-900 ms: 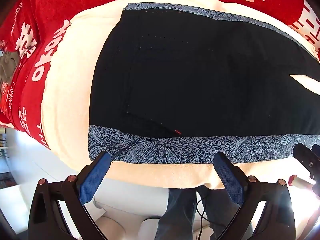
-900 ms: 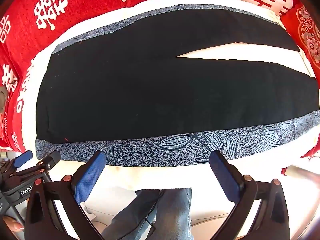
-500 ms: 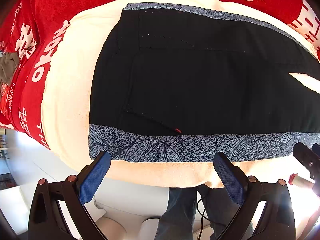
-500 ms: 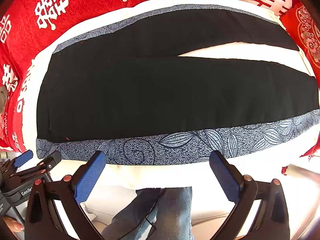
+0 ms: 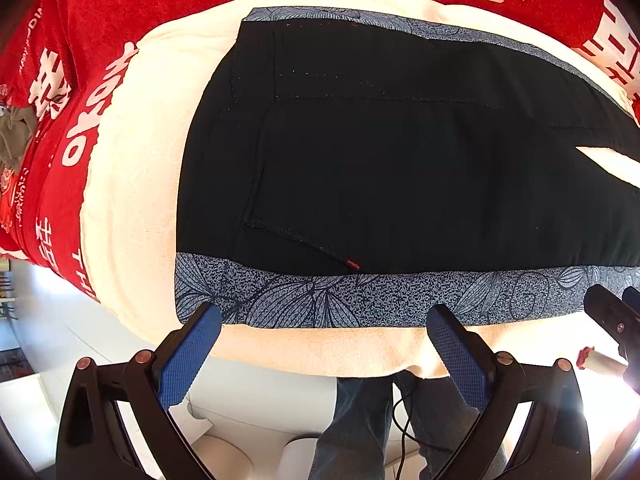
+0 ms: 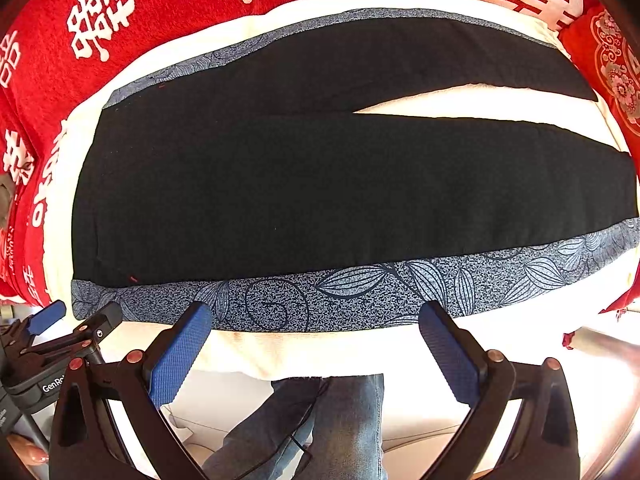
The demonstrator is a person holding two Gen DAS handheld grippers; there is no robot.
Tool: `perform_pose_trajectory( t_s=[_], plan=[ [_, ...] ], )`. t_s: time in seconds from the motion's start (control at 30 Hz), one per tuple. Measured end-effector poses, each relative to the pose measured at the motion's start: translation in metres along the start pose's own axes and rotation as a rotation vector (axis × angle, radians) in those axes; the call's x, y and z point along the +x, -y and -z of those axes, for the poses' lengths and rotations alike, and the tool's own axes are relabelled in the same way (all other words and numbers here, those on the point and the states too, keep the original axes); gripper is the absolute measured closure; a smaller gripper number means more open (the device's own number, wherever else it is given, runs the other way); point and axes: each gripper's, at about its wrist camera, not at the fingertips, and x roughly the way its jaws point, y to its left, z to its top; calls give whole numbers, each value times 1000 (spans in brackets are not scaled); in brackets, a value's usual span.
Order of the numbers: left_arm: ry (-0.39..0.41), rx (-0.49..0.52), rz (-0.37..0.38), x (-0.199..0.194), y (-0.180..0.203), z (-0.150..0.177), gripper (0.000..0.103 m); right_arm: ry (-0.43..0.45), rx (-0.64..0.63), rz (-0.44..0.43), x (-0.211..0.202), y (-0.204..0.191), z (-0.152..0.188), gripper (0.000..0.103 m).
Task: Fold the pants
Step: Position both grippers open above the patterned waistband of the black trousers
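1. Left gripper [image 5: 322,322] is hovering spread and empty above the near patterned edge by the waist.
2. Pants [image 6: 320,184] are lying flat on the cream surface [image 5: 132,200], unfolded.
3. Right gripper [image 6: 314,322] is hovering spread and empty over the near leg; both likely need to descend and pinch that near edge.

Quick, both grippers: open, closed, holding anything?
Left gripper: open, empty, above the pants' near edge.
Right gripper: open, empty, above the same edge.

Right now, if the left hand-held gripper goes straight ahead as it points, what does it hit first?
Likely the pants, at the floral side strip between the open left hand-held gripper fingertips; depth unclear.
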Motion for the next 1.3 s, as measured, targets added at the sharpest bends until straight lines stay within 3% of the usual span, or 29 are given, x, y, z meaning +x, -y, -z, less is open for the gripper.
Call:
perform_pose_trajectory(
  t_s=[1.3],
  plan=[
    [25, -52, 52, 3, -3, 0, 0, 15, -3, 22, 4, 3, -1, 0]
  ],
)
